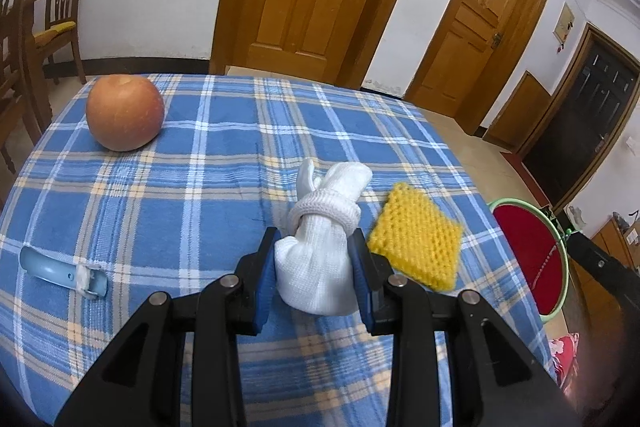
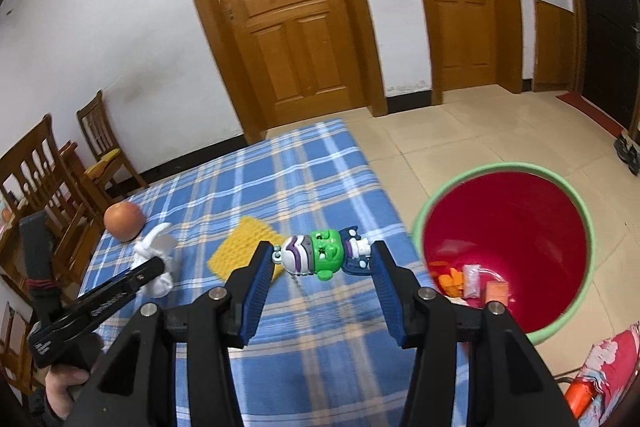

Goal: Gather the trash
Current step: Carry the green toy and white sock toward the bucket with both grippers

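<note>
Left gripper (image 1: 314,267): jaws pinch the sock (image 1: 320,247) low in the frame, soft, light, squashing at its bulb. Right gripper (image 2: 320,263): jaws clamp the toy (image 2: 320,253) by its ends, centre frame; rigid, slick plastic. Bin (image 2: 560,327) lies right, off the tabletop (image 2: 304,163).

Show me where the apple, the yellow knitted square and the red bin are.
apple (image 1: 125,111), left wrist view, middle of its skin.
yellow knitted square (image 1: 416,237), left wrist view, centre of the knit.
red bin (image 2: 520,211), right wrist view, bare inner wall.
</note>
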{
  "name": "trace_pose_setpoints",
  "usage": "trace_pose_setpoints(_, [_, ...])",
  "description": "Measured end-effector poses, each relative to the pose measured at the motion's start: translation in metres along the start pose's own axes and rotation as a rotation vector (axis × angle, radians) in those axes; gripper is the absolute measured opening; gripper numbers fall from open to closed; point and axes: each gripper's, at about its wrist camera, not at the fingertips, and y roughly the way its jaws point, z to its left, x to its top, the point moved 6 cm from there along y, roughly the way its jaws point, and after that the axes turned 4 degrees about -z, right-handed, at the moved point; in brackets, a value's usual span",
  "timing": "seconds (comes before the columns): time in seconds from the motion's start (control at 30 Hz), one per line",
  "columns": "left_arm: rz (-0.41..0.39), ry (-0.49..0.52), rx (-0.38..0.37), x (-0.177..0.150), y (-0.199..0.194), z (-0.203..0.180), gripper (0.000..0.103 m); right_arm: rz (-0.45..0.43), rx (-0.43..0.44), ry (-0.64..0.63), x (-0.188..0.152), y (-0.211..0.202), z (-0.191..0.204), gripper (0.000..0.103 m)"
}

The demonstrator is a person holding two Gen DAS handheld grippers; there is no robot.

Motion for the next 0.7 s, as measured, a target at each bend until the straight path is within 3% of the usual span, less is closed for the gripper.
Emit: trace_pose_setpoints(0.7, [0.086,0.068,-0.141,-0.01,0.0,-0.099,0.034,-0.002,-0.116,0.2,-0.016,-0.019,-0.119,0.052])
